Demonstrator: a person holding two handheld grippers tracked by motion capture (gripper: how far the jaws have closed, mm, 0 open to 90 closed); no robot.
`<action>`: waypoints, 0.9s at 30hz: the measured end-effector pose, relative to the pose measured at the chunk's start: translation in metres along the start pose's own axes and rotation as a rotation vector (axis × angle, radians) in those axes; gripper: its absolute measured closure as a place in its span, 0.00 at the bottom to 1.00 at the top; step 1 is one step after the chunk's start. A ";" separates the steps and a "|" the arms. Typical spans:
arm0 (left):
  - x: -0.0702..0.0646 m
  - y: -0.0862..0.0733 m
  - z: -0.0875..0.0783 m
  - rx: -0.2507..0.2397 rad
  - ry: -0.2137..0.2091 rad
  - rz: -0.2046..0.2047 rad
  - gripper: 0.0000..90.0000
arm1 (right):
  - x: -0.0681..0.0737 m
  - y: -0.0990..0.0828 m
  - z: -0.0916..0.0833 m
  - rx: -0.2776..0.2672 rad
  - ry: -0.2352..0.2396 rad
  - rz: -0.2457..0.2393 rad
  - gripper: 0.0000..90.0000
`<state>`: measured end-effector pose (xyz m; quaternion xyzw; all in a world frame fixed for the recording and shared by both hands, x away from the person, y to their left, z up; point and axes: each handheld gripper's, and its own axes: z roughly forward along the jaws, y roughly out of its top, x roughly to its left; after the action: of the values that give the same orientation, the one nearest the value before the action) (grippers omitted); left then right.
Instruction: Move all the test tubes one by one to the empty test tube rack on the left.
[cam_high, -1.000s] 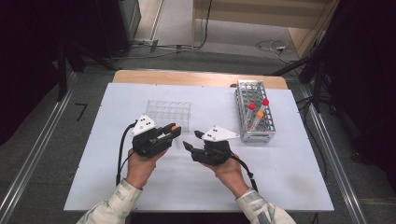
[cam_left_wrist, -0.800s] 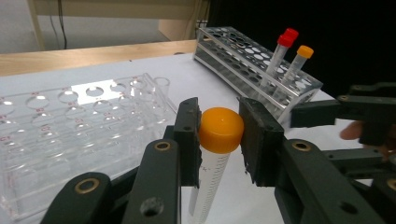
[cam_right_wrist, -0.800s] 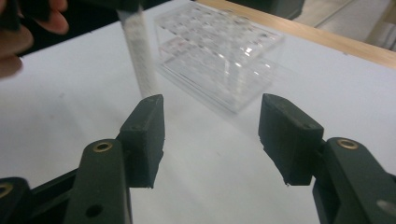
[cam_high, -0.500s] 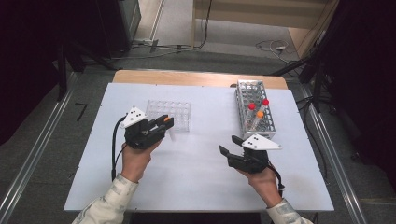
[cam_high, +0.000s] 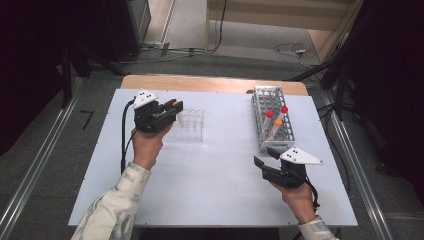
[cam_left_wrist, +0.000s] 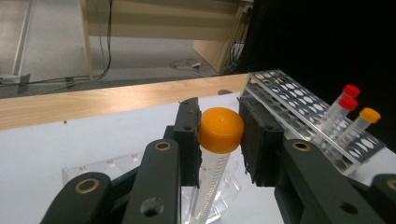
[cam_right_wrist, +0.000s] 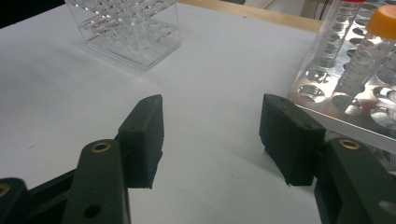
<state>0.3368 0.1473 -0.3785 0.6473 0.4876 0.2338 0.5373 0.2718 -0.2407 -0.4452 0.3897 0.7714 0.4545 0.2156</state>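
Now, left tongs (cam_high: 176, 106): closed on a tube with an orange cap (cam_left_wrist: 221, 129); the pads press the cap from both sides, and the clear marked body hangs below between the jaws.
Tube's place: held up in my left tongs over the near-left corner of the clear rack (cam_high: 190, 124), off the counter (cam_high: 215, 170).
Right tongs (cam_high: 265, 158): jaws standing well apart with nothing between them, bare counter showing through the gap; they have just been opening a little more.
Right tongs' place: low over the counter, just beside the near end of the metal rack (cam_high: 272, 120), not touching it.
Metal rack: stands at the far right of the counter; it carries two tubes with red caps (cam_high: 284, 109) and one more with an orange cap (cam_high: 278, 122), all leaning in their holes.
Clear rack: sits left of the middle of the counter, well apart from the metal rack; whether any hole is filled I cannot tell.
Hands: my left hand (cam_high: 146, 145) grips its tongs from below, my right hand (cam_high: 299, 200) does the same at the near right.
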 end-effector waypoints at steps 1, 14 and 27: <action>0.000 0.001 0.003 0.001 0.006 0.004 0.78 | -0.001 0.000 0.000 -0.003 0.000 0.002 0.42; -0.001 -0.001 0.024 0.020 0.070 0.049 0.78 | -0.002 -0.001 -0.001 -0.005 -0.004 0.003 0.43; -0.001 -0.032 0.036 0.047 0.104 0.070 0.78 | -0.004 -0.001 -0.003 -0.010 -0.006 0.008 0.43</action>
<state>0.3543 0.1278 -0.4193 0.6632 0.4972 0.2742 0.4876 0.2724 -0.2459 -0.4449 0.3932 0.7669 0.4579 0.2179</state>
